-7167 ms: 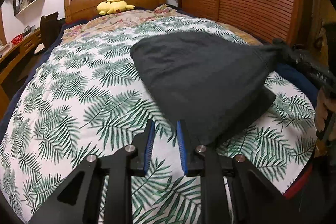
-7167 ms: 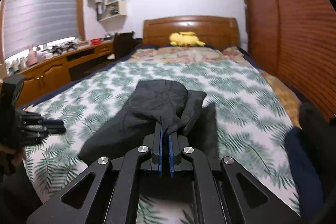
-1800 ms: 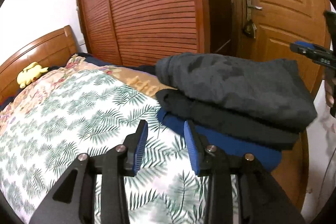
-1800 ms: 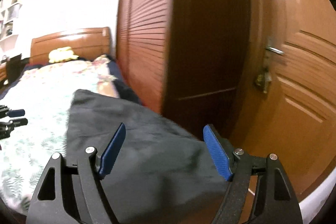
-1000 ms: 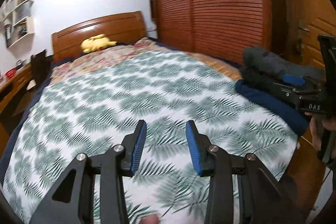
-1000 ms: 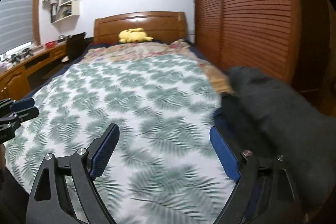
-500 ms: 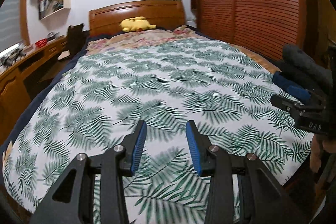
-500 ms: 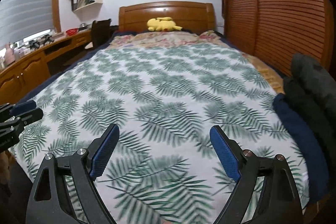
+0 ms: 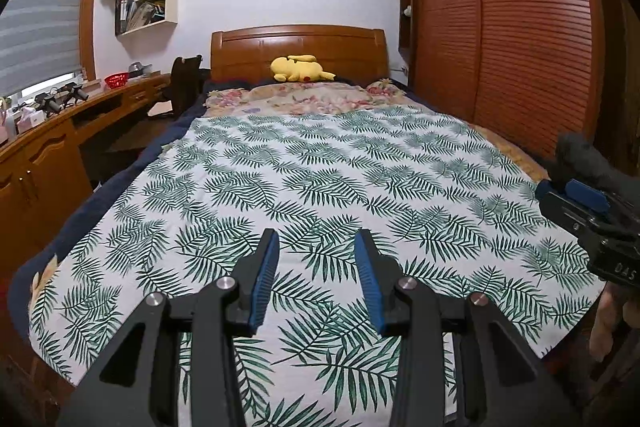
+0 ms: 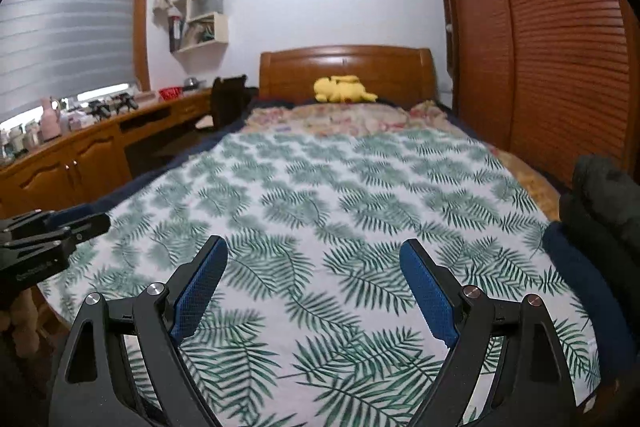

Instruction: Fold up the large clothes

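Observation:
A stack of folded clothes, dark grey [image 10: 604,187] on top and navy [image 10: 576,267] at the bottom, lies on the bed's right corner. Only its grey top [image 9: 580,155] shows at the right edge of the left wrist view. The leaf-print sheet [image 9: 320,167] has no garment spread on it. My left gripper [image 9: 317,243] hangs over the sheet near the foot of the bed, open with nothing between its blue pads. My right gripper [image 10: 313,247] is open wide over the sheet, also holding nothing. Each gripper shows in the other's view, the right gripper [image 9: 580,203] and the left gripper [image 10: 52,231].
A yellow plush toy [image 9: 298,69] lies against the wooden headboard, on a floral blanket [image 9: 308,99]. A long wooden desk [image 9: 60,131] with a dark chair [image 9: 186,83] runs along the left. Slatted wardrobe doors [image 9: 520,47] line the right side.
Both views have swung left, away from the folded stack and toward the head of the bed. The stack has slid to the right edge. Both grippers stayed open.

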Motion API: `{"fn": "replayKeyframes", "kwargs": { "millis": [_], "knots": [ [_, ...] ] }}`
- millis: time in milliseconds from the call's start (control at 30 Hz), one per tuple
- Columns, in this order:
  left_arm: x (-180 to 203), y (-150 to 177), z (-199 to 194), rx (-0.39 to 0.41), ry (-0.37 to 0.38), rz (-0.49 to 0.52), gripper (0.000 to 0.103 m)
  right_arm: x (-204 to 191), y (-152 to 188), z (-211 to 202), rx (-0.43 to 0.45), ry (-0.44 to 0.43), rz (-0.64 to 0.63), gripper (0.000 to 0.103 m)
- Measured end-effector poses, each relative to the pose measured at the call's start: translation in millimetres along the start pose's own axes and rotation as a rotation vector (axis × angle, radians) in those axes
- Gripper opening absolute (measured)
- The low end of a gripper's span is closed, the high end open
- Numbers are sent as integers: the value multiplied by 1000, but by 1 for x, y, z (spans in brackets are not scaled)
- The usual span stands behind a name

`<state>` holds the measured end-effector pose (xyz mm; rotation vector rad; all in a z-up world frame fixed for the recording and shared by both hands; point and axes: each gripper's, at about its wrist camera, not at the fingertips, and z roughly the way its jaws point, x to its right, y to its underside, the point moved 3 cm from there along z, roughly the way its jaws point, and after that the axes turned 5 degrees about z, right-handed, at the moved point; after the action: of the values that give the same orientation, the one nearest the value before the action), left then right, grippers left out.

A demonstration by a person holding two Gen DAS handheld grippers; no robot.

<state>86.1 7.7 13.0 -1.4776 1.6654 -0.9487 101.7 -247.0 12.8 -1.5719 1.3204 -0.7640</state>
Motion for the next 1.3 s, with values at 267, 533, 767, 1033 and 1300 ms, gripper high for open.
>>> {"fn": "replayKeyframes", "kwargs": {
  "millis": [267, 533, 767, 1033, 1300],
  "knots": [
    [-10, 0, -7, 8, -7, -24, 38, -8, -4, -9, 23, -2, -7, 90],
    [-11, 3, -6, 6, -3, -24, 38, -5, -2, -7, 20, 4, -4, 89],
    [-9, 4, -7, 8, -1, -27, 38, -5, -2, -7, 21, 8, -2, 89],
    [-5, 6, -7, 9, -5, -25, 38, -6, -1, -6, 22, 7, 0, 90],
    [-3, 8, -6, 7, -8, -23, 39, -6, 0, -7, 22, 7, 2, 90]
  ]
}}
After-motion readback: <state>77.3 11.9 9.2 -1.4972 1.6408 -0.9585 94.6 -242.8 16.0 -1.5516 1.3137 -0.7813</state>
